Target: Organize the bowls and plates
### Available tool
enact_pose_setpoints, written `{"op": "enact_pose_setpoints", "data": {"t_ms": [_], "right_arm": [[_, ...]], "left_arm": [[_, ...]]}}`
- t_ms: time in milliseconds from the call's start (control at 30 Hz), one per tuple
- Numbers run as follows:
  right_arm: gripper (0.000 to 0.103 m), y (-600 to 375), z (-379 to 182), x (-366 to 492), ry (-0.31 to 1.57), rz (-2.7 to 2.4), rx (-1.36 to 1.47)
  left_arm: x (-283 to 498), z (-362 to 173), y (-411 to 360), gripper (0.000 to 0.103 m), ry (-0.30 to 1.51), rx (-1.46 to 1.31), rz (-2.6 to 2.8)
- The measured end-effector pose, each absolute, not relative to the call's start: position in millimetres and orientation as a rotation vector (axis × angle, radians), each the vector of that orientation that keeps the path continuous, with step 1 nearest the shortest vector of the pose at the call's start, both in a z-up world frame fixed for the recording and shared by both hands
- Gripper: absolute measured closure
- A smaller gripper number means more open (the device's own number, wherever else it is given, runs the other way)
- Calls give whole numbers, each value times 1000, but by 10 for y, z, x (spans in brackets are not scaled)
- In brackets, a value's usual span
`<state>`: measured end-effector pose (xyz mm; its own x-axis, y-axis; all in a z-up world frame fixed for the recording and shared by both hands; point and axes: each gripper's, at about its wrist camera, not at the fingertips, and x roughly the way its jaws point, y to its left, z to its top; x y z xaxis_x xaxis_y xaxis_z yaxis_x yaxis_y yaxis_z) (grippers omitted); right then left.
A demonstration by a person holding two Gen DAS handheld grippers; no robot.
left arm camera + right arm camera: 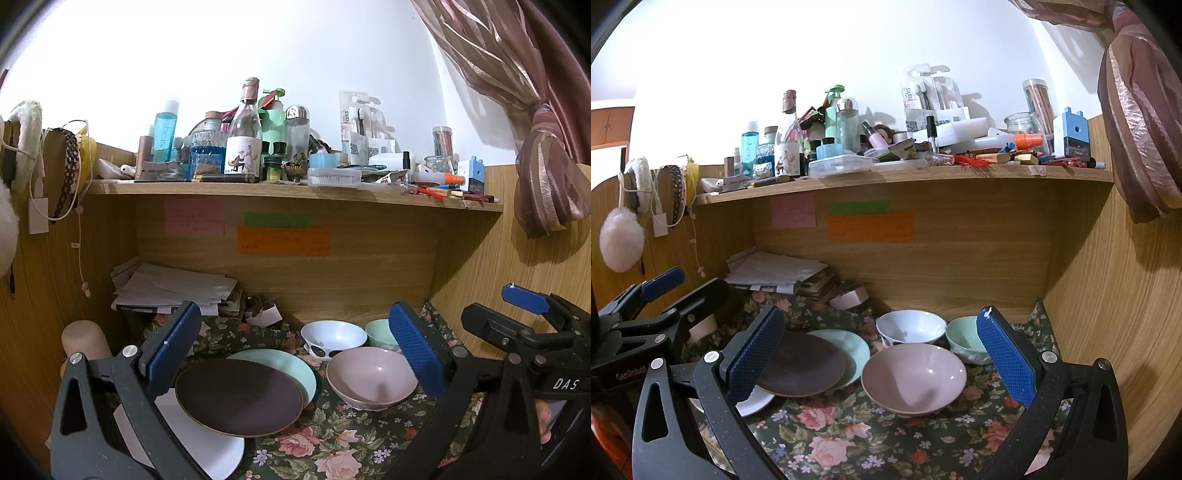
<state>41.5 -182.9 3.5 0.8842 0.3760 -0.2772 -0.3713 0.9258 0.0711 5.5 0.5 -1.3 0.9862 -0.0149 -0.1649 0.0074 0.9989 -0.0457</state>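
Observation:
A dark brown plate (pixel 238 397) (pixel 801 365) lies over a mint plate (pixel 291 369) (pixel 855 349) and a white plate (pixel 207 439) (pixel 755 402) on the floral cloth. To their right sits a pink bowl (pixel 371 378) (pixel 914 376). Behind it stand a white bowl with black dots (pixel 332 338) (pixel 910 326) and a mint bowl (pixel 380 332) (pixel 962 339). My left gripper (pixel 295 354) is open, held above the brown plate and pink bowl. My right gripper (pixel 882 356) is open too, framing the pink bowl. Neither holds anything.
A wooden back panel (pixel 960 258) and side wall (pixel 1108 295) close in the nook. A cluttered shelf (pixel 295 190) of bottles hangs overhead. A pile of papers (pixel 173 288) and a small paper cup (pixel 849 297) lie at the back left. A beige cylinder (pixel 83 338) stands at the left.

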Motion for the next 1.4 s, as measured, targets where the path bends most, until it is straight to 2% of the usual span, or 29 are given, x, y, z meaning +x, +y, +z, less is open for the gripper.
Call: {"op": "enact_pose_setpoints", "data": {"t_ms": [1400], "right_arm": [[0,-1703,-66,584,343,402,10]], "left_arm": [[213,-130,138,0,216,-66,-1]]}}
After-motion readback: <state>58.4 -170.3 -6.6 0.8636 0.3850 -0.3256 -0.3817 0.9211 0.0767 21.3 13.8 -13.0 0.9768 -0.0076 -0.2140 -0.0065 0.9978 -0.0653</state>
